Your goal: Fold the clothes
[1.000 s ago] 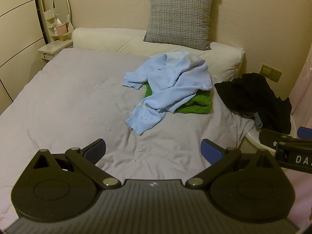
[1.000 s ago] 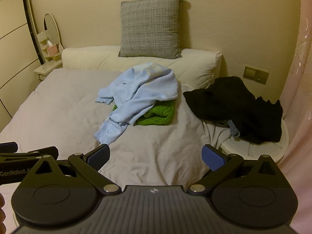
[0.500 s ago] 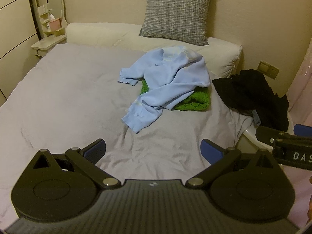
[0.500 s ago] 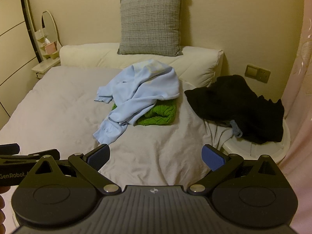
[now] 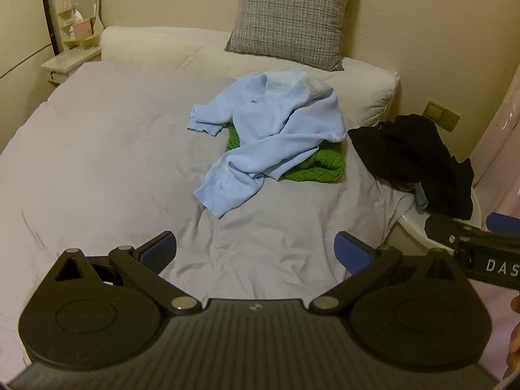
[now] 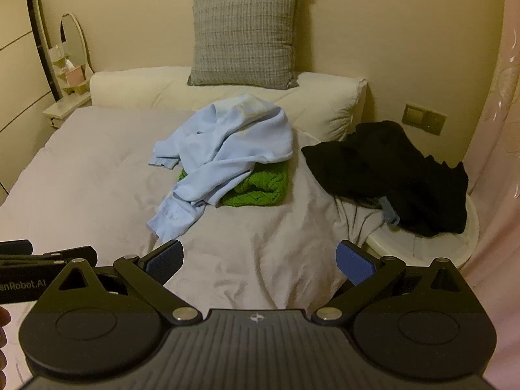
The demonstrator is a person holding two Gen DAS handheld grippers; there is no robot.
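A crumpled light blue sweatshirt (image 5: 273,136) (image 6: 224,152) lies mid-bed, draped over a green knit garment (image 5: 317,165) (image 6: 260,188). A black garment (image 5: 412,159) (image 6: 390,172) is heaped at the bed's right edge, spilling over a white round basket (image 6: 455,250). My left gripper (image 5: 255,253) hovers open above the near part of the grey bedcover (image 5: 97,162), well short of the sweatshirt's cuff. To its right my right gripper (image 6: 260,260) is also open and empty, facing the same pile from the bed's near end.
A grey checked cushion (image 6: 243,32) leans on the wall above white pillows (image 6: 325,104). A small bedside shelf with an oval mirror (image 5: 81,0) stands at the far left. A pink curtain (image 6: 497,130) hangs on the right, a wall socket (image 6: 422,123) beside it.
Both grippers have moved forward toward the clothes pile, which now looks larger and nearer. Both stay open; nothing was picked up.
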